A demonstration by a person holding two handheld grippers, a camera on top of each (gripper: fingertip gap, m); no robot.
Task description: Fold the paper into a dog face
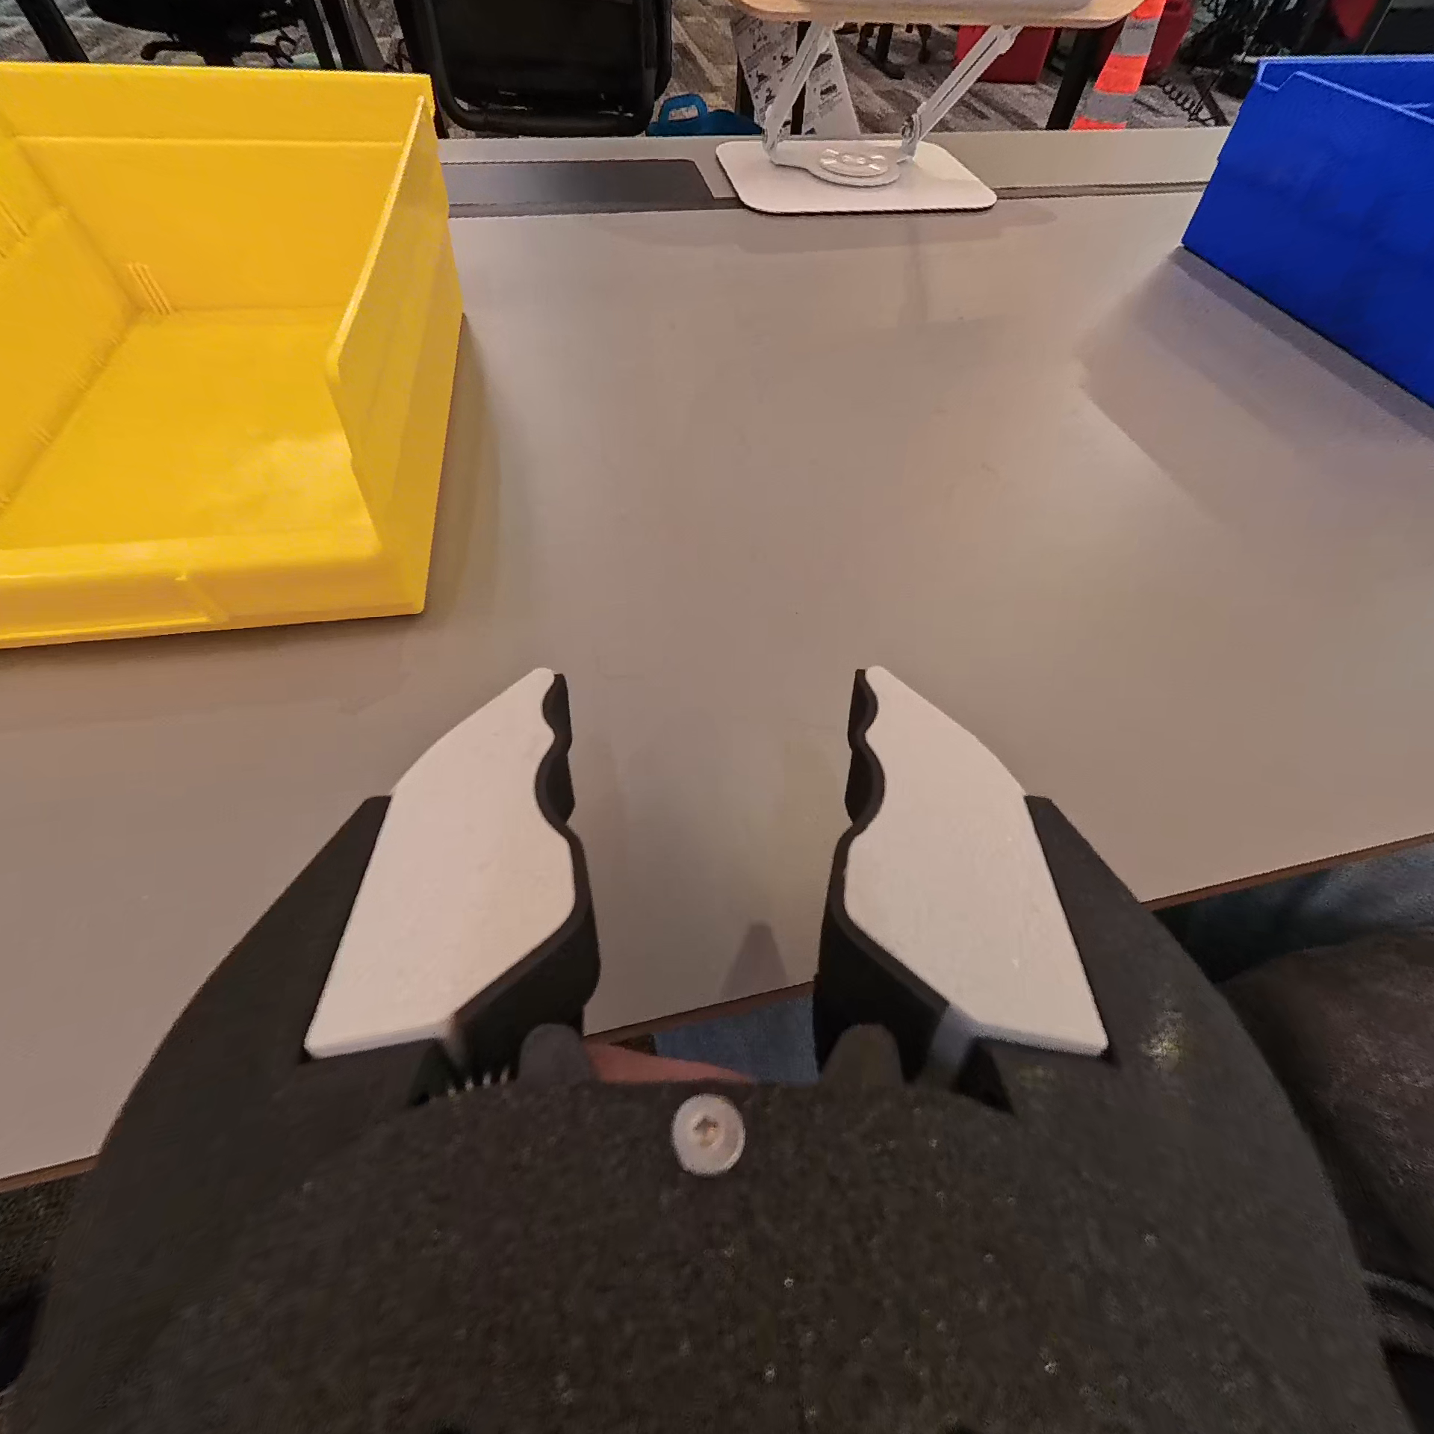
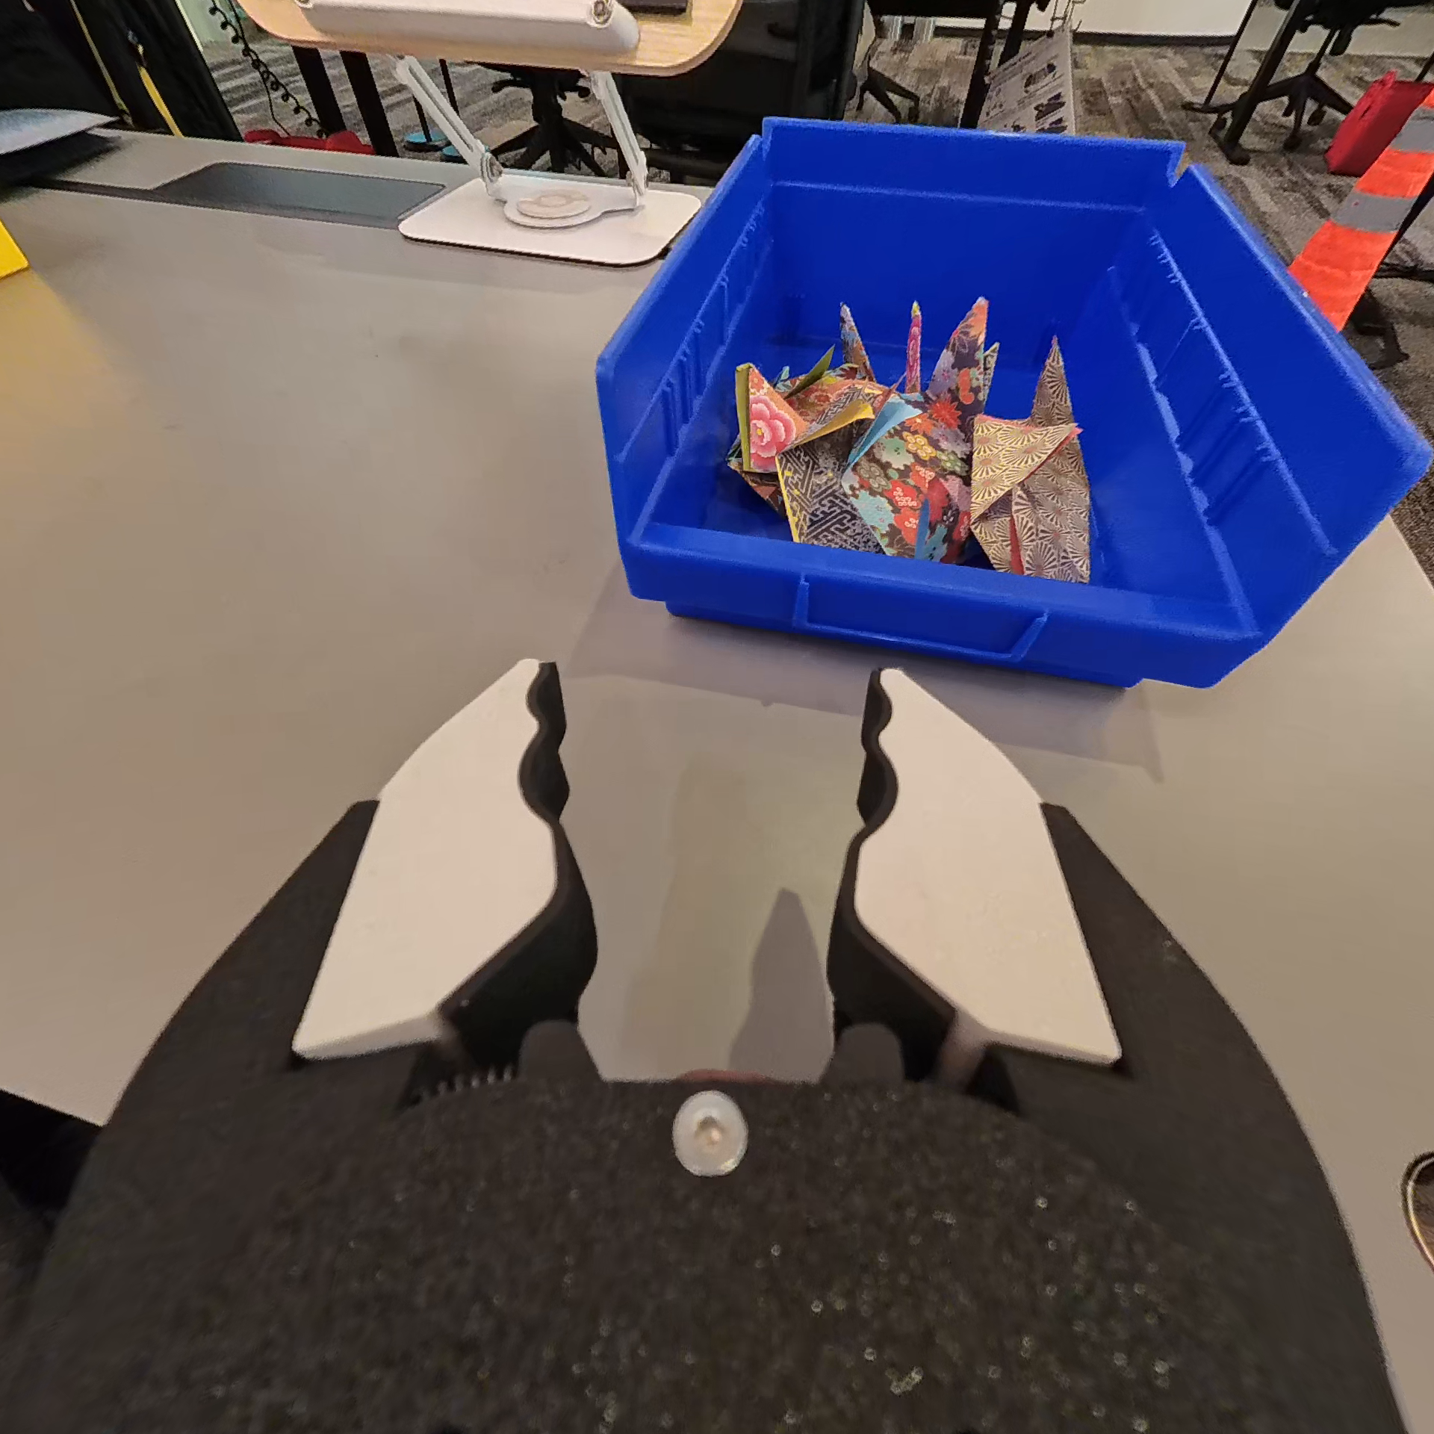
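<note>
Landmark = table (image 1: 776, 465). Empty bin (image 1: 233, 349) on its left side, second bin (image 2: 970, 613) on right side, well apart. Folded papers (image 2: 916, 458) piled in the right bin. Stand base (image 1: 853, 182) at table's far edge, approx. btwn the bins.

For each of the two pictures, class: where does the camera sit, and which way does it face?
Left wrist view: on the open left gripper, facing across the grey table, yellow bin at left.
Right wrist view: on the open right gripper, facing the blue bin of folded papers.
Shared: table, blue bin, white stand.
</note>
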